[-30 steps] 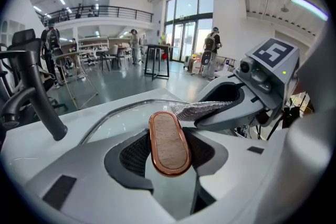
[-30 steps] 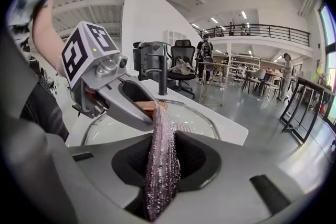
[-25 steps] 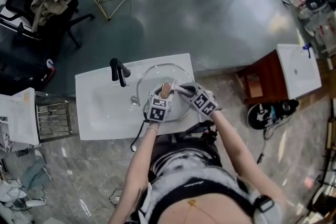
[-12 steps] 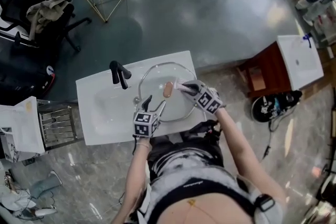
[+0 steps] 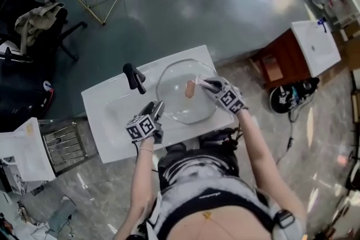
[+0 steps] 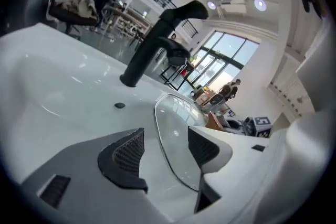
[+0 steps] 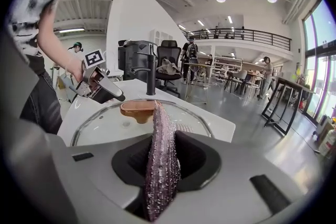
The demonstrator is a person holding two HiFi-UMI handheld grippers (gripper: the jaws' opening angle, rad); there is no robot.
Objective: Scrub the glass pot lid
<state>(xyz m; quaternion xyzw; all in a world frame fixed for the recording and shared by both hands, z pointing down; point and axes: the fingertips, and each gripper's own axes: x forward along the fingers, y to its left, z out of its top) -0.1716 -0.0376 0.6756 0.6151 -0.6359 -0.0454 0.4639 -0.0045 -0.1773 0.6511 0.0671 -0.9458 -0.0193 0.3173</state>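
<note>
My right gripper [image 5: 208, 85] pinches the purple scrubbing cloth [image 7: 160, 157] at the glass pot lid [image 5: 179, 105]. My left gripper [image 6: 165, 147], jaws just opened, grips nothing. Scrubbing seems unfinished.

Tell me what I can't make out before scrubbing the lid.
- Right gripper view: the body of the right tongs hides the lower edge of the scrubbing cloth, so whether it touches the glass lid is unclear.
- Left gripper view: a pad of the left tongs covers part of the lid's rim; their jaws, just opening then easing in, hold nothing.
- Head view: any dirt on the glass is too small to see.
</note>
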